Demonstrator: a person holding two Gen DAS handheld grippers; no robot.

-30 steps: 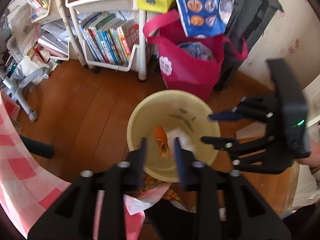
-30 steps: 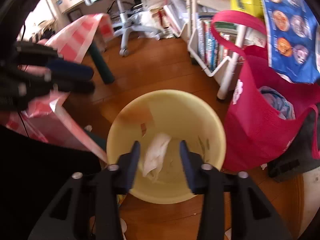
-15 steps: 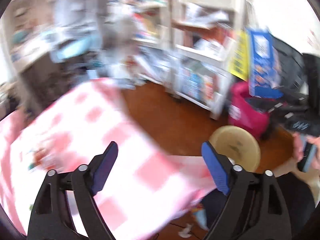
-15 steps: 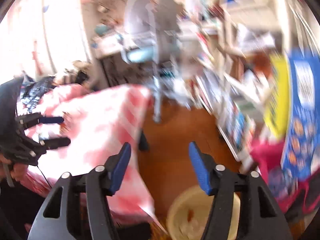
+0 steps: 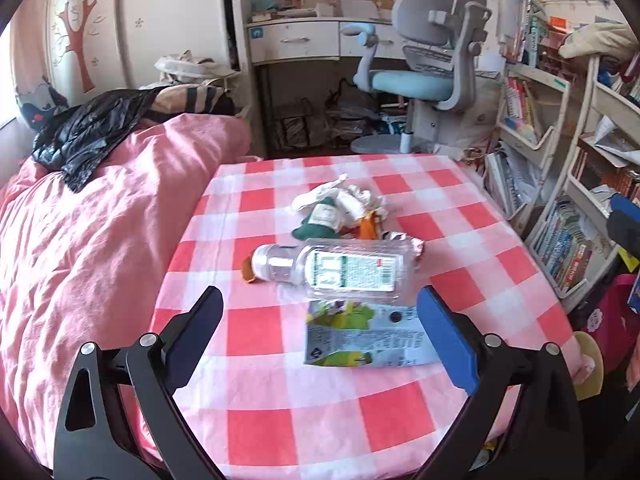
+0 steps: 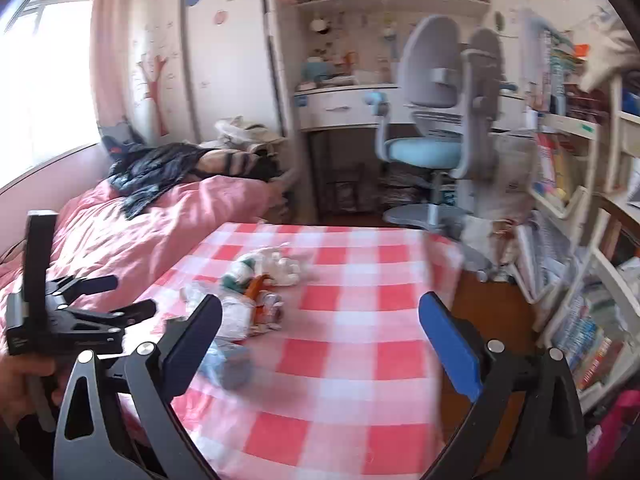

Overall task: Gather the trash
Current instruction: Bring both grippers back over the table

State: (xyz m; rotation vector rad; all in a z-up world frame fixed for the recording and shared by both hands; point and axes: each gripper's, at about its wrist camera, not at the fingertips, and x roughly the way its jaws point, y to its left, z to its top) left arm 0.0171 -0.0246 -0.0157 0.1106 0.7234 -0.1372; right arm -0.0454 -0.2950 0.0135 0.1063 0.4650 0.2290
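Note:
A heap of trash lies on the red-and-white checked table (image 5: 280, 400): a clear plastic bottle (image 5: 340, 268) on its side, a flattened drink carton (image 5: 364, 338), crumpled white tissues (image 5: 352, 196), a green pouch (image 5: 320, 220) and small wrappers. My left gripper (image 5: 318, 296) hovers over the near side of the table, jaws opening wide, nothing between them. My right gripper (image 6: 320, 300) is also opening and empty, above the table right of the trash pile (image 6: 256, 284). In the right wrist view the left gripper (image 6: 100, 296) shows at the left, held by a hand.
A pink bed (image 5: 100, 240) with a dark jacket (image 5: 88, 128) borders the table on the left. A desk chair (image 5: 432, 72) stands behind it, and bookshelves (image 5: 560, 200) stand to the right. The yellow bin's rim (image 5: 588, 364) and a pink bag (image 5: 616, 320) sit past the table's right edge.
Both grippers held trash over the yellow bin, let it drop in, then opened, rose and swung over to the checked table.

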